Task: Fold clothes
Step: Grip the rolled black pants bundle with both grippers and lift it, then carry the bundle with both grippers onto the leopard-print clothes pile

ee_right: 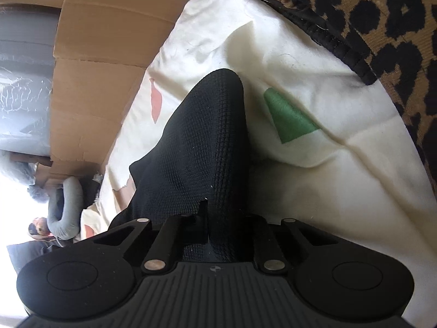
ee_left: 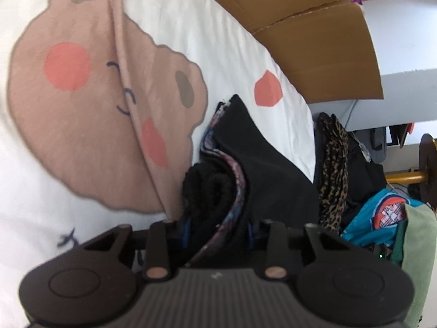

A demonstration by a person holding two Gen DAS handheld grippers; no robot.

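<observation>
Black waffle-knit garment (ee_right: 202, 147) lies bunched on the bed, rising as a peaked fold. Right gripper (ee_right: 203, 227) jaws nearly closed, pinching that knit. Left gripper (ee_left: 215, 232) jaws part open around a folded bundle of black cloth with a patterned layer (ee_left: 237, 169) — whether the pads press on it, cannot tell. Beneath: white bedsheet printed with a brown bear face and coral dots (ee_left: 90, 87), wrinkled. Alongside — leopard-print fabric (ee_right: 382, 19), brown corrugated cardboard box (ee_left: 314, 35), blue printed cloth (ee_left: 374, 218).

A white bedcover (ee_left: 218, 35) with a bear print (ee_left: 82, 125); cardboard (ee_left: 314, 41) leans beside it; daylight glares at left.
</observation>
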